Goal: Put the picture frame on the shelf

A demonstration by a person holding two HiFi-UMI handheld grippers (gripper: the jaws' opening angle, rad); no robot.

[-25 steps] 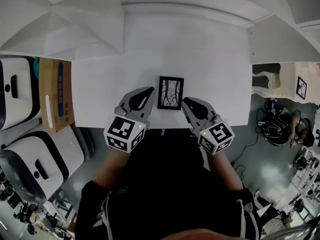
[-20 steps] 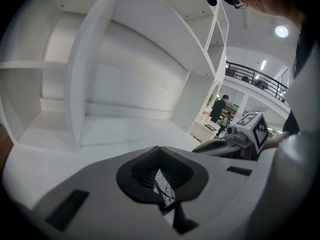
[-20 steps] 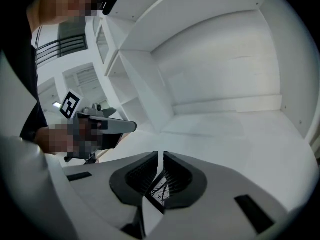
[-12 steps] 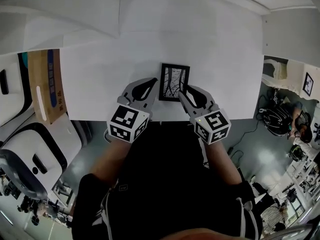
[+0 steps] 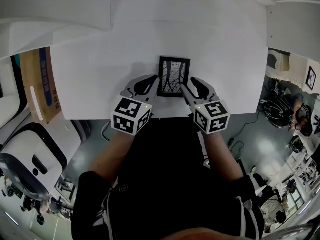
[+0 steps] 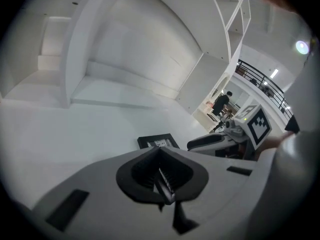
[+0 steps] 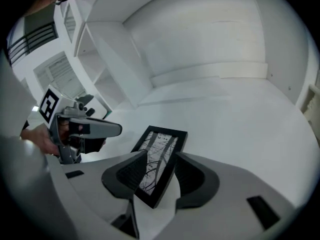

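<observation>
A black picture frame [image 5: 174, 76] [image 6: 157, 142] [image 7: 161, 156] with a dark branch print lies flat on the white table [image 5: 95, 79], close to its front edge. My left gripper [image 5: 154, 80] [image 6: 162, 176] is shut and empty, just left of the frame. My right gripper [image 5: 191, 86] [image 7: 157, 171] stands open; its jaws have just been opening. The frame's near corner shows between them, and neither pad presses on it. White shelf compartments [image 6: 125, 84] [image 7: 210, 59] rise behind the table.
A cardboard box [image 5: 37, 89] and white machines [image 5: 30, 154] stand on the floor to the left. The table's front edge [image 5: 100, 118] runs just under both grippers. A person [image 6: 220, 103] stands far off to the right.
Both grippers have come down toward the table and closed in on the frame's two sides. The right jaws have gone from shut to wide open. The left stays shut.
</observation>
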